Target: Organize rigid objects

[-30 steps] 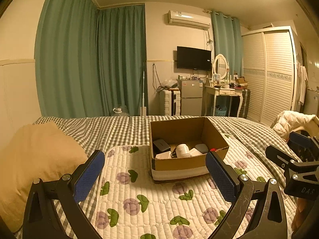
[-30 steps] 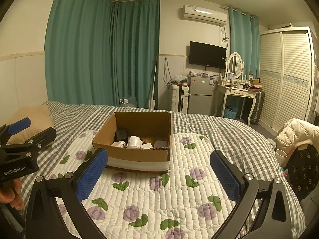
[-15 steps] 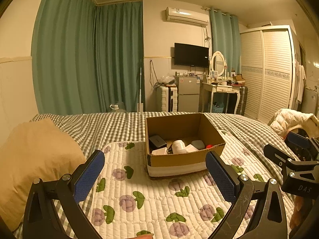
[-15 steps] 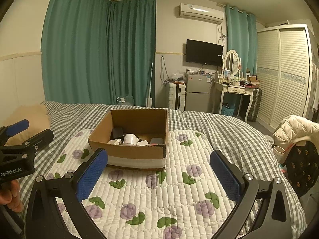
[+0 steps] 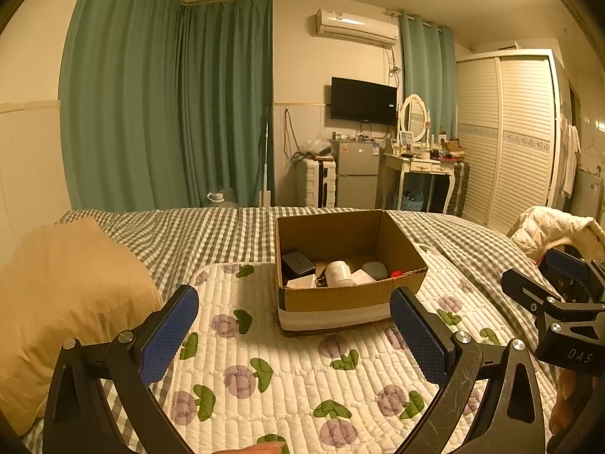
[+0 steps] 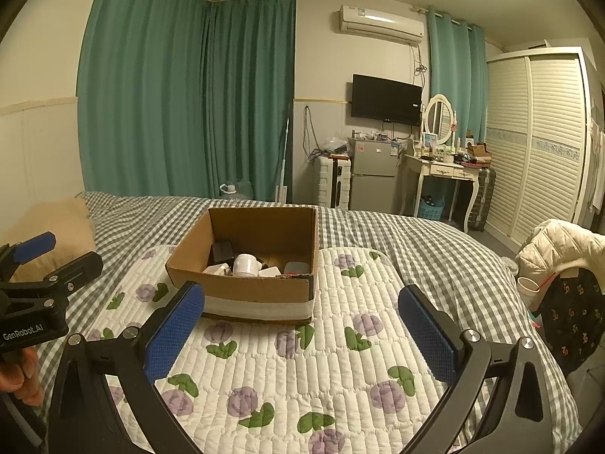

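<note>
The cardboard box (image 5: 349,268) sits farther back mid-frame now, both the left hand-held gripper (image 5: 295,335) and right hand-held gripper (image 6: 302,331) spread apart, empty.

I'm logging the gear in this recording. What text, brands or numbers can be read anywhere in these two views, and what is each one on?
"GenRobot.AI": white lettering on the body of the left gripper, read in the right wrist view.
"DAS": on the body of the right gripper, read in the left wrist view; it may be cut off.
Air conditioner, fridge stickers, TV logo: too small to read.
Cardboard box: no print visible.
</note>
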A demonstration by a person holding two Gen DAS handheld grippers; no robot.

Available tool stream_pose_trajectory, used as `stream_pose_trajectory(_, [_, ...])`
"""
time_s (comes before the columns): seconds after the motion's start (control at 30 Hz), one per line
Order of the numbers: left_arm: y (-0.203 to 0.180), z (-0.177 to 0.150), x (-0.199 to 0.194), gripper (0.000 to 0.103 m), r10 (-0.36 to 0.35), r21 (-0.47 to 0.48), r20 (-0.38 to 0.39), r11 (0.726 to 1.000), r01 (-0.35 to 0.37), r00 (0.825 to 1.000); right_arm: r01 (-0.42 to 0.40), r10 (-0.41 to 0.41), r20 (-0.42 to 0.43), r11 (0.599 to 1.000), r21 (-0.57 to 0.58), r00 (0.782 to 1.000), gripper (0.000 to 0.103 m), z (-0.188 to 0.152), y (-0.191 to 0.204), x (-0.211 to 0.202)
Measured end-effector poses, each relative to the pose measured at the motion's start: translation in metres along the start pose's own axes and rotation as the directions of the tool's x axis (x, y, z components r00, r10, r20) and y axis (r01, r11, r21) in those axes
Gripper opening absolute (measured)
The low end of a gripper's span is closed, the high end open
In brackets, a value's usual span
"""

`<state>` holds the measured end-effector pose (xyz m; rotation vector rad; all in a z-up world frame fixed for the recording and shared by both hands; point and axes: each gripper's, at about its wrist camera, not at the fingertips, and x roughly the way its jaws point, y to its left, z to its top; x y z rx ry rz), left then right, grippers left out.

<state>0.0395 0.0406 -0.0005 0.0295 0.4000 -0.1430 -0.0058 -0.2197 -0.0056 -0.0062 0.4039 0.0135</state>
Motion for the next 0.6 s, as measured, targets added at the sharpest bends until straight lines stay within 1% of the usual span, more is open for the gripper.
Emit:
stream_pose_trajectory(0.3, [0.0006, -0.0015, -0.0004, 0.103, -0.009, 0.003, -0.01, 1.0, 0.009, 1.0, 0.011, -0.011, -0.003, 1.0, -0.009, 1.0, 0.103, 0.0001, 0.0006, 0.0005])
stream_pose_trajectory(0.6, [-0.005, -0.0019, 0.0011, 0.103, -0.027, 0.019, -0.021, 0.999, 0.027, 0.999, 0.001, -0.001, -0.01, 1.0, -0.011, 1.0, 0.103, 0.0004, 0.0006, 0.0003])
